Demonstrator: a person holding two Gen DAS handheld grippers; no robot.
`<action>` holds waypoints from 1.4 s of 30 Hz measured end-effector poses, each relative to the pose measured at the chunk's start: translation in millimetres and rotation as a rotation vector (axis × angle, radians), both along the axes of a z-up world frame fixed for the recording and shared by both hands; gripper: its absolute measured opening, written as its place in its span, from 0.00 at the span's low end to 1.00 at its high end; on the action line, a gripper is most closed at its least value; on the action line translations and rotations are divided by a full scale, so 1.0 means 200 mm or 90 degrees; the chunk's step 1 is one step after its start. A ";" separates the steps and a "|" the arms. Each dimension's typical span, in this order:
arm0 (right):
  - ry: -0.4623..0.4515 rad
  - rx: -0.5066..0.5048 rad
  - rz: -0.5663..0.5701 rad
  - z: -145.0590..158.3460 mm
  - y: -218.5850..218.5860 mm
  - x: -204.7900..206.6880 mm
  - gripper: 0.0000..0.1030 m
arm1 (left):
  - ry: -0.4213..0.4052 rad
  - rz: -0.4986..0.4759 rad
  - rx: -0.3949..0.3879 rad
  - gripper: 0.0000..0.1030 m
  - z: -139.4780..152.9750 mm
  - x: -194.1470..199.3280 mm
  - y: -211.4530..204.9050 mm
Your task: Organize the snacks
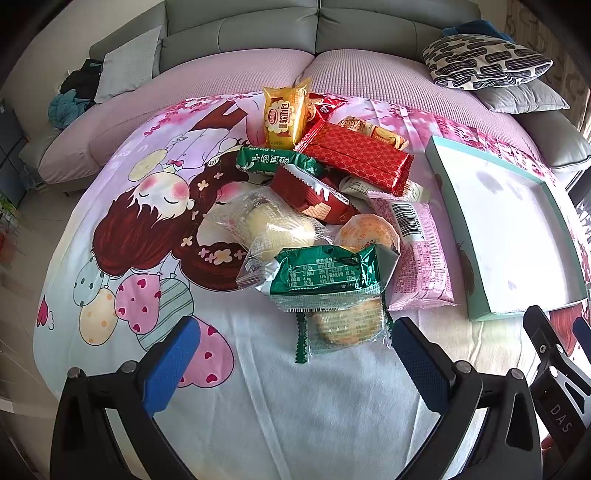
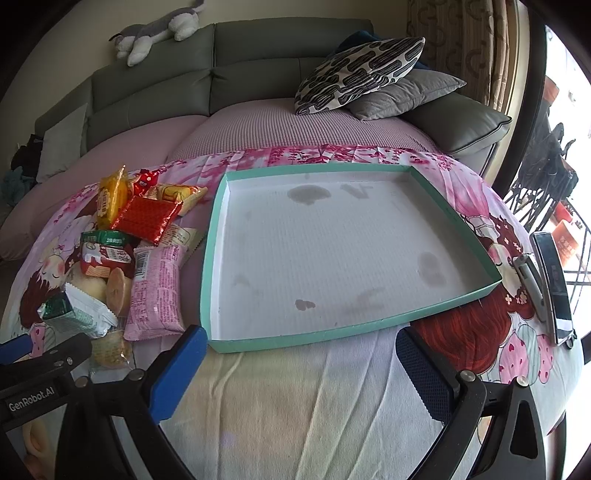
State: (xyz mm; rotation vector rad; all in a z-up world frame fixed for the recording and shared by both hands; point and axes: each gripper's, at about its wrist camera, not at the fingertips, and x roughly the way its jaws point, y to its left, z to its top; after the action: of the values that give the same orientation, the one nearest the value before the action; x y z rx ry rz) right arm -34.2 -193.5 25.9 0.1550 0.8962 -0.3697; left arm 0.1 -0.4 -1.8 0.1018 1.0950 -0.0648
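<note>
A heap of wrapped snacks point(image 1: 325, 206) lies on a cartoon-print cloth, among them a yellow bread pack point(image 1: 284, 116), a red wafer pack point(image 1: 358, 158), a pink pack point(image 1: 417, 254) and a green-and-clear cracker pack point(image 1: 332, 295). In the right wrist view the same snack heap point(image 2: 129, 258) sits at the left. My left gripper point(image 1: 295, 354) stands open just in front of the cracker pack, nothing between its blue pads. A shallow teal-rimmed tray point(image 2: 436, 314) with a stained white floor lies empty to the right of the heap. My right gripper point(image 2: 301, 363) stands open before the tray's near rim.
A cartoon-print cloth point(image 1: 229, 387) covers the surface, in front of a grey sofa point(image 2: 258, 74) with a patterned cushion point(image 2: 358, 70) and a plush toy point(image 2: 159, 31). A phone point(image 2: 554, 288) and a small device lie right of the tray. The tray point(image 1: 476, 291) sits right of the heap.
</note>
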 end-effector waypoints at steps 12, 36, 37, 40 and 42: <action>0.000 0.000 0.000 0.00 0.00 0.00 1.00 | 0.000 -0.001 -0.001 1.00 0.00 0.00 0.00; -0.035 0.004 0.064 0.04 0.10 0.02 1.00 | -0.018 0.045 -0.063 1.00 0.06 0.02 0.10; -0.038 0.007 0.072 0.04 0.11 0.03 1.00 | -0.012 0.044 -0.068 1.00 0.06 0.03 0.10; -0.029 0.003 0.083 0.03 0.16 0.05 1.00 | 0.006 0.033 -0.091 1.00 0.03 0.06 0.08; -0.021 -0.003 0.085 0.01 0.17 0.06 1.00 | 0.010 0.023 -0.105 0.99 0.02 0.08 0.06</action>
State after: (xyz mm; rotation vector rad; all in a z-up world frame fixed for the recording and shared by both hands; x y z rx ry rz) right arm -22.5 -159.8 28.3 0.0965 0.8684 -0.2447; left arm 16.0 10.8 3.1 -0.0666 1.1025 -0.1234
